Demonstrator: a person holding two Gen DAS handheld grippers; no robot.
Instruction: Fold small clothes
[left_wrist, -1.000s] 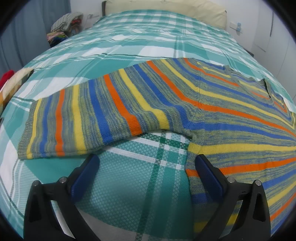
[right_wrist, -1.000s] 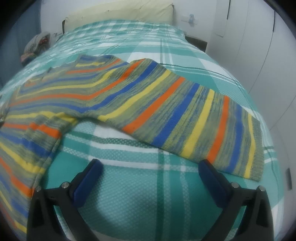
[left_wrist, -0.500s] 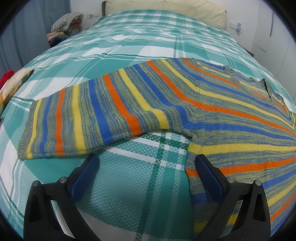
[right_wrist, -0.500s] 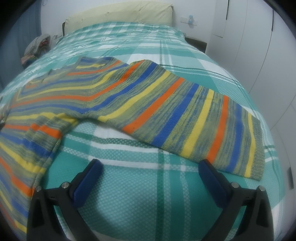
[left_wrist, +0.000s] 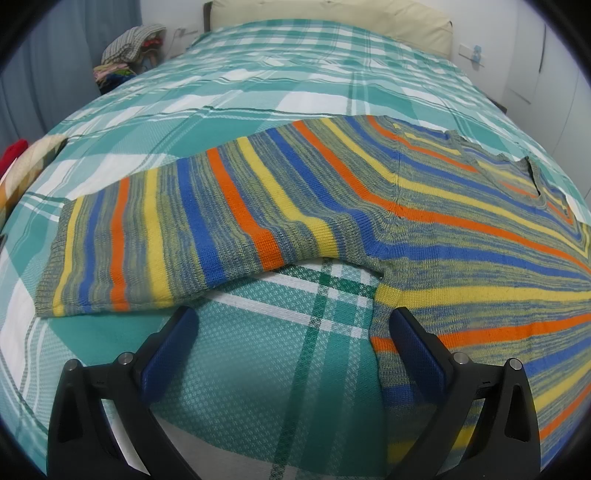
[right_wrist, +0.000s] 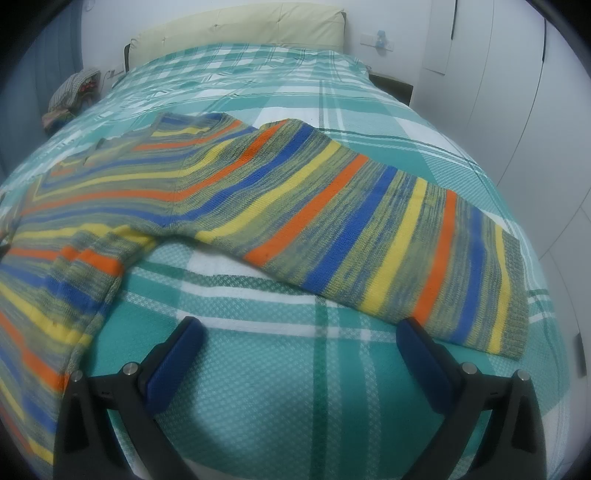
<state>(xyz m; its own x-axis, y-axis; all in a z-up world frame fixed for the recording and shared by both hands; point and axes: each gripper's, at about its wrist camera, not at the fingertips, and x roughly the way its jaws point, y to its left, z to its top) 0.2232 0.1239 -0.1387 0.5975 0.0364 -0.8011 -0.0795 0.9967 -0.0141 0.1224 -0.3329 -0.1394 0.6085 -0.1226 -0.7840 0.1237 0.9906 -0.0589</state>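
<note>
The left gripper (left_wrist: 291, 325) and right gripper (right_wrist: 301, 334) are both spread wide, holding nothing. Past them, the striped sweater (left_wrist: 369, 206) lies flat on the bed (left_wrist: 295, 74), sleeves out. No fold is made yet.

From my left gripper's camera, the striped knit sweater (left_wrist: 369, 206) runs off the right and lower edges, so its hem and other sleeve are cut off. My right view blurs that same sweater's body at lower left (stripes smear there). The heap of clothes beside the bed (left_wrist: 129, 51) is too small to sort out.
</note>
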